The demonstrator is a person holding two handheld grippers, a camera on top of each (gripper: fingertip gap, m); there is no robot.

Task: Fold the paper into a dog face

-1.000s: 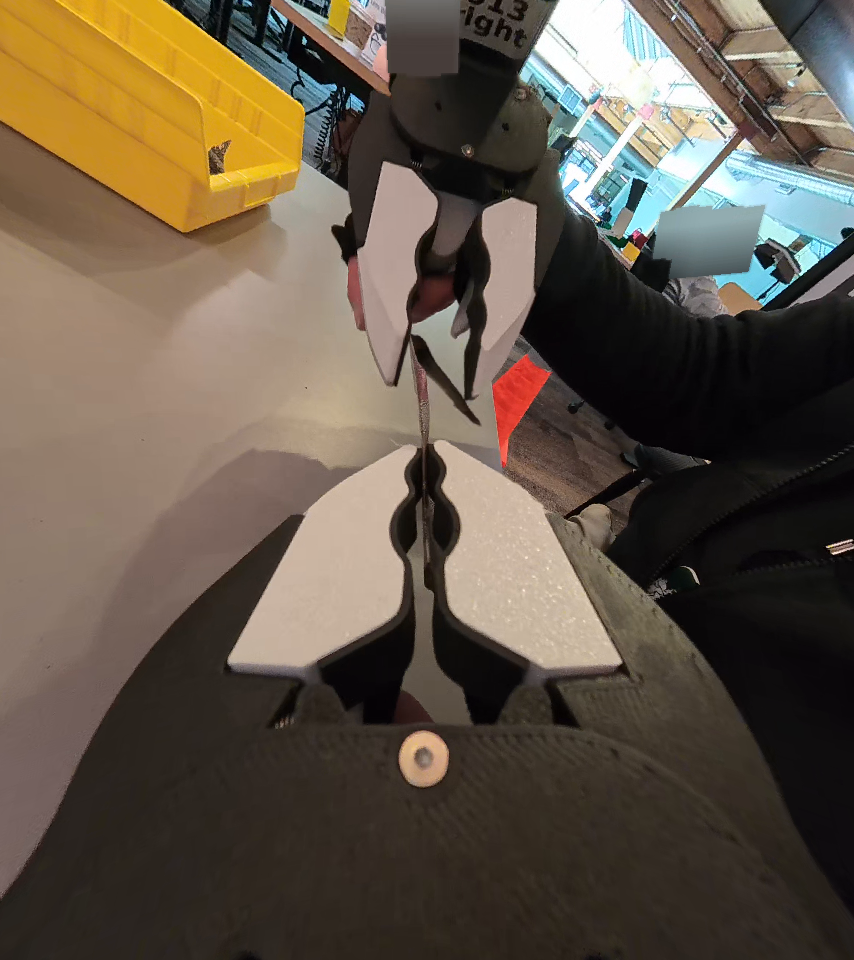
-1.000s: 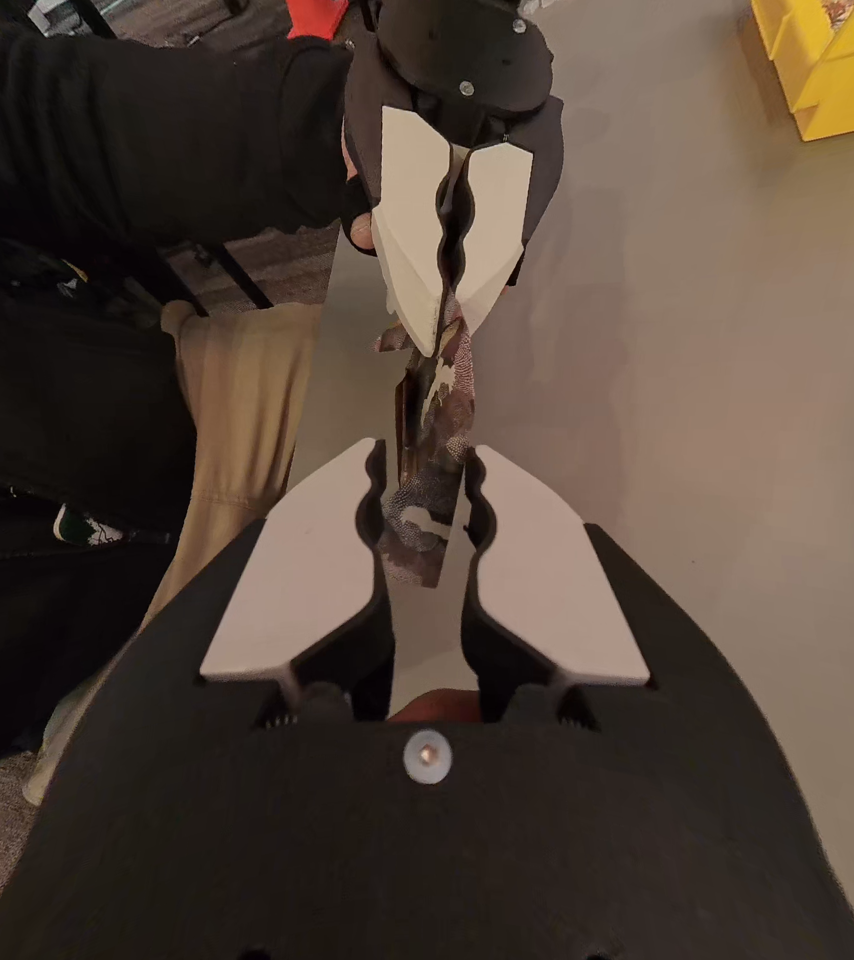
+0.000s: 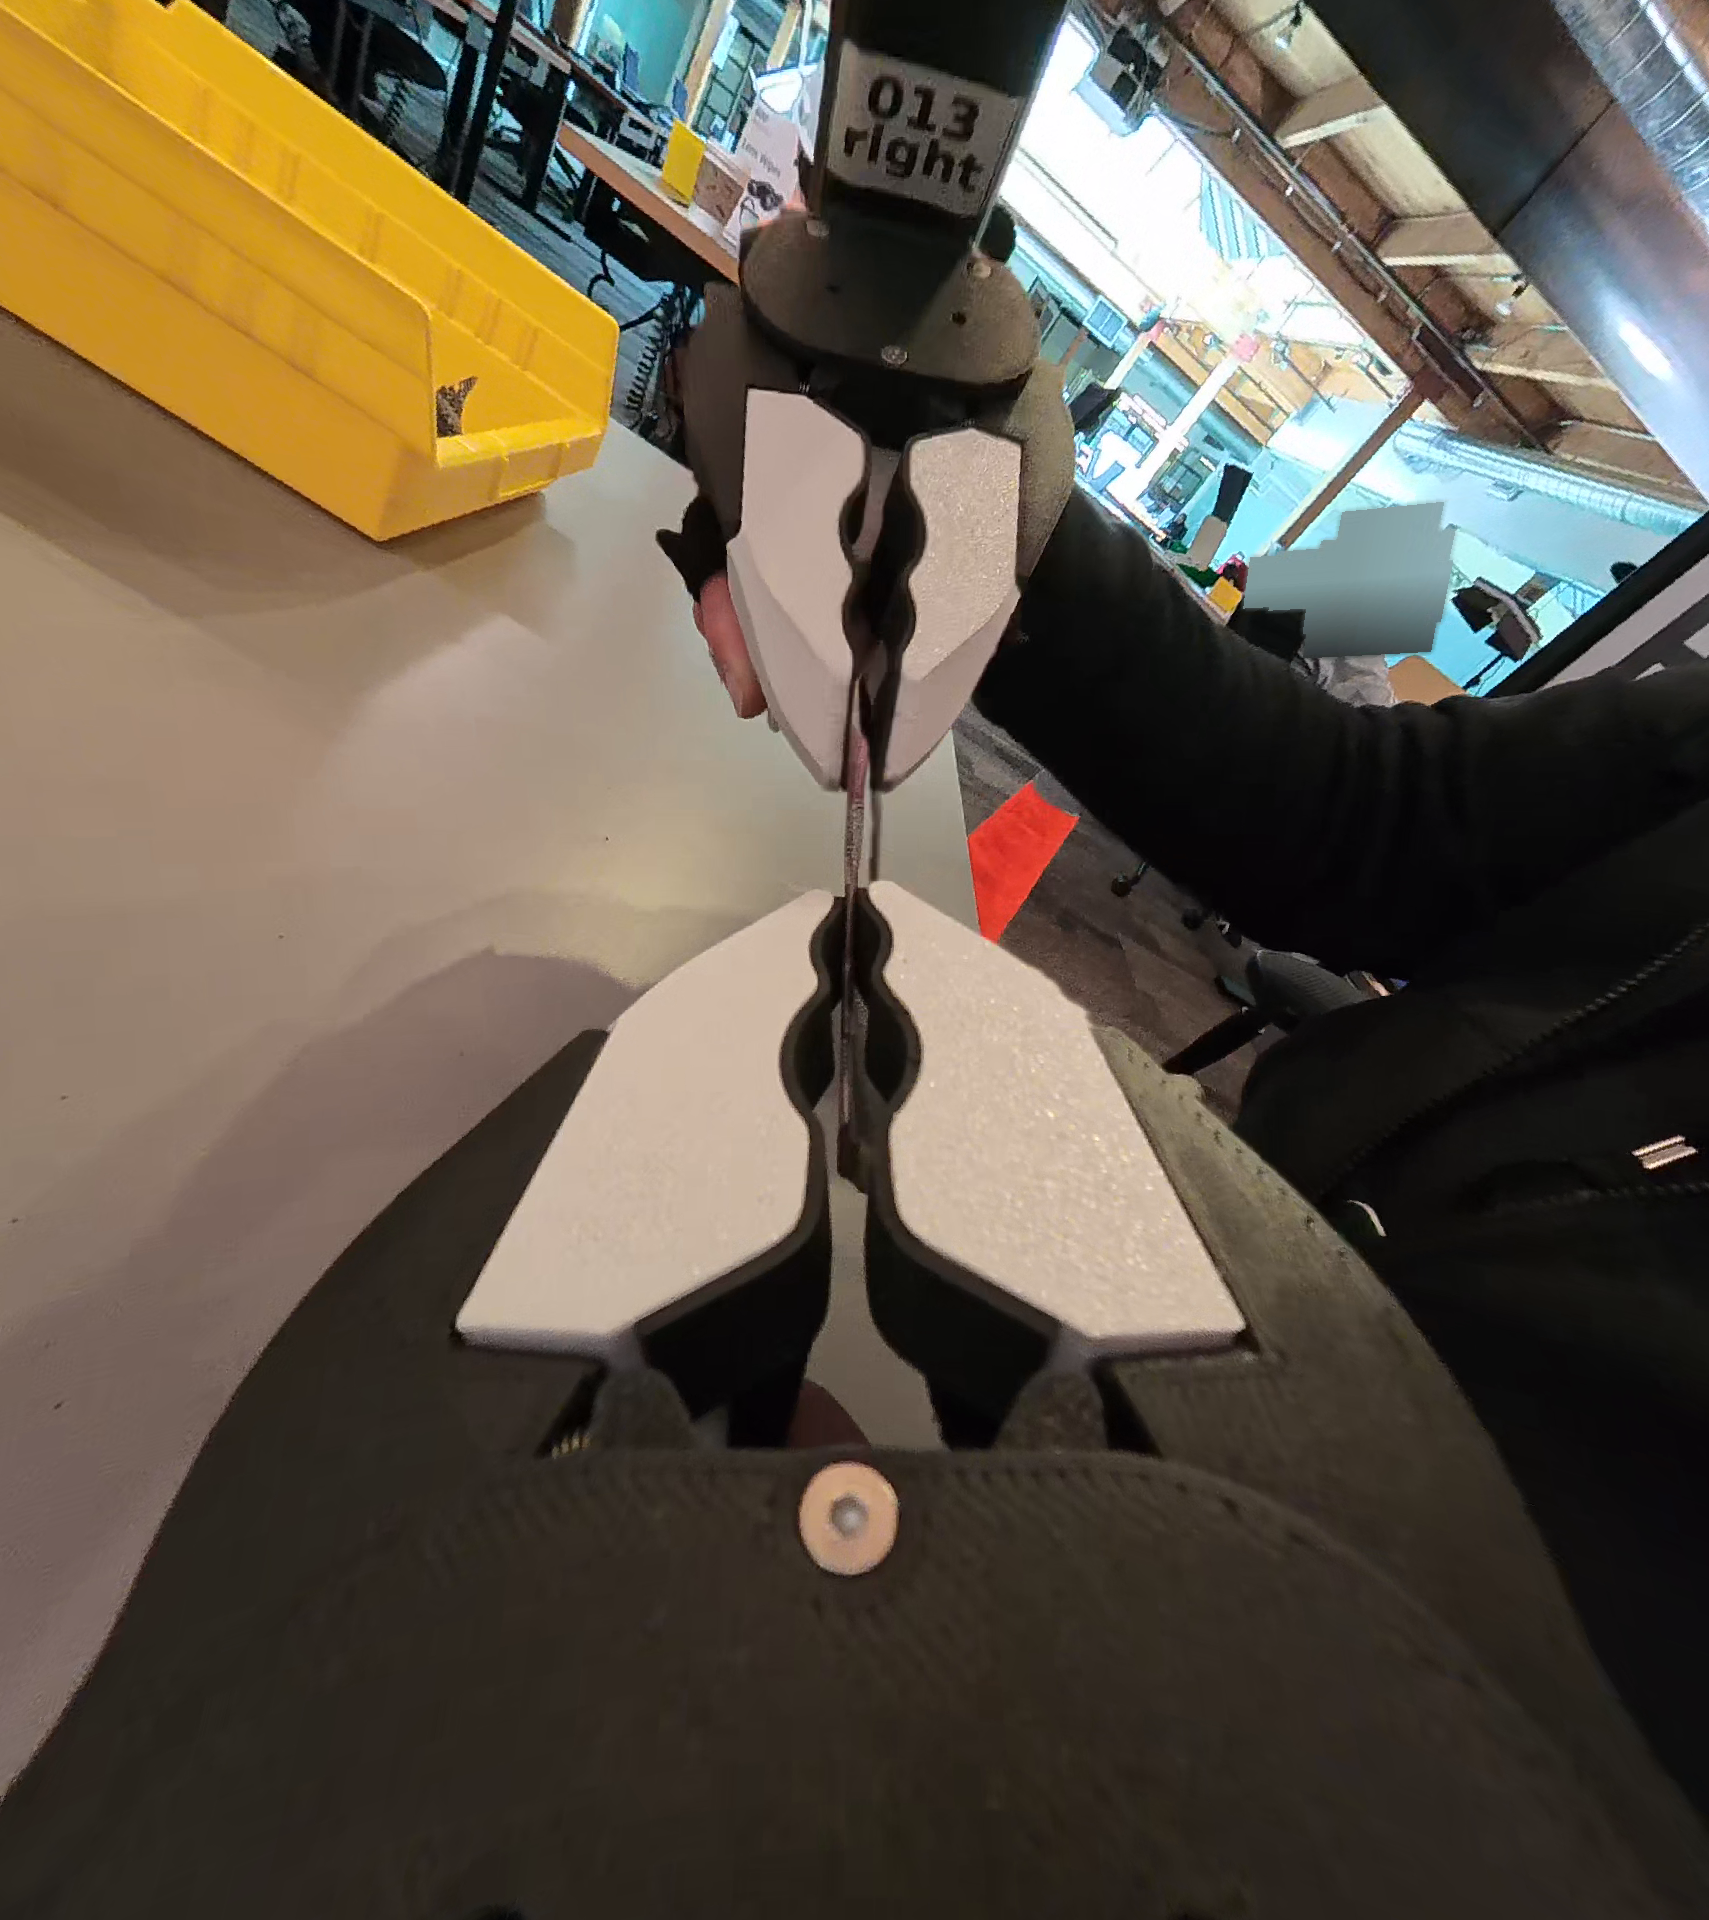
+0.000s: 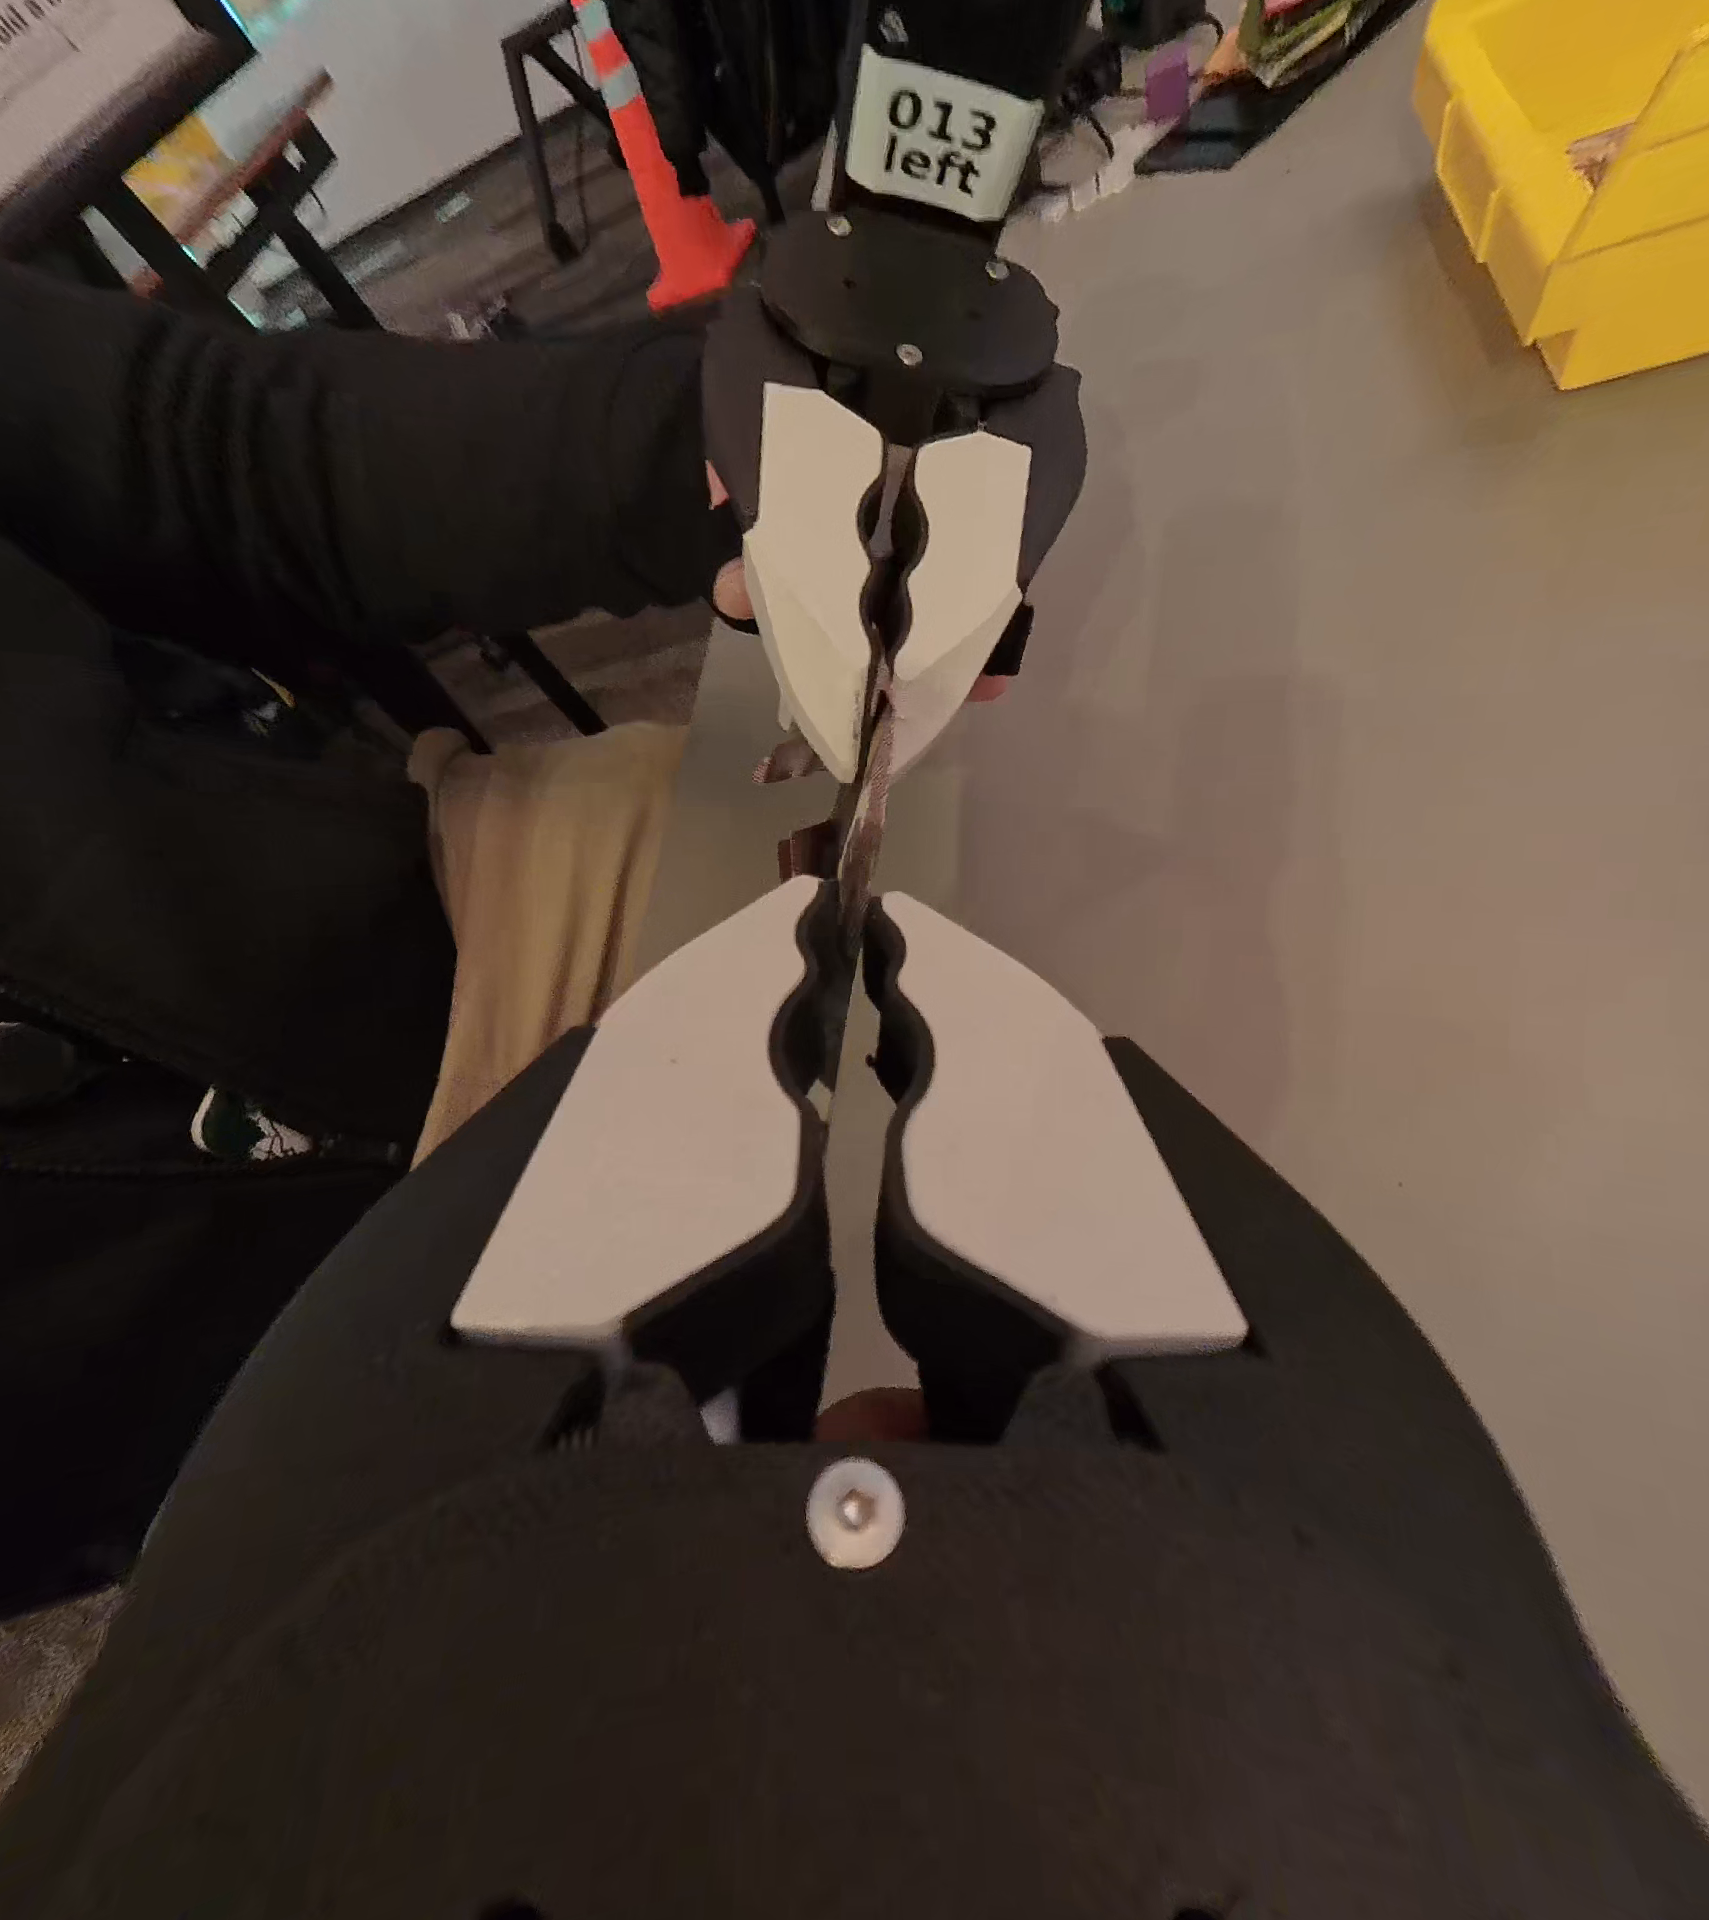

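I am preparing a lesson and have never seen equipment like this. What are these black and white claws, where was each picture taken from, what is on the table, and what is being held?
There is no robot here. A person holds a hand-operated two-finger gripper in each hand, and each gripper carries a camera looking forward along its own white fingers.

In the left wrist view, the big claw at the bottom is the left gripper; the smaller one facing it is the right gripper. The right wrist view is the reverse: right gripper near, left gripper far.

Both are shut on one piece of patterned paper, held edge-on in the air between them, above the table, so it looks like a thin strip.

On the grey table stands a yellow plastic bin. The black sleeve belongs to the person.
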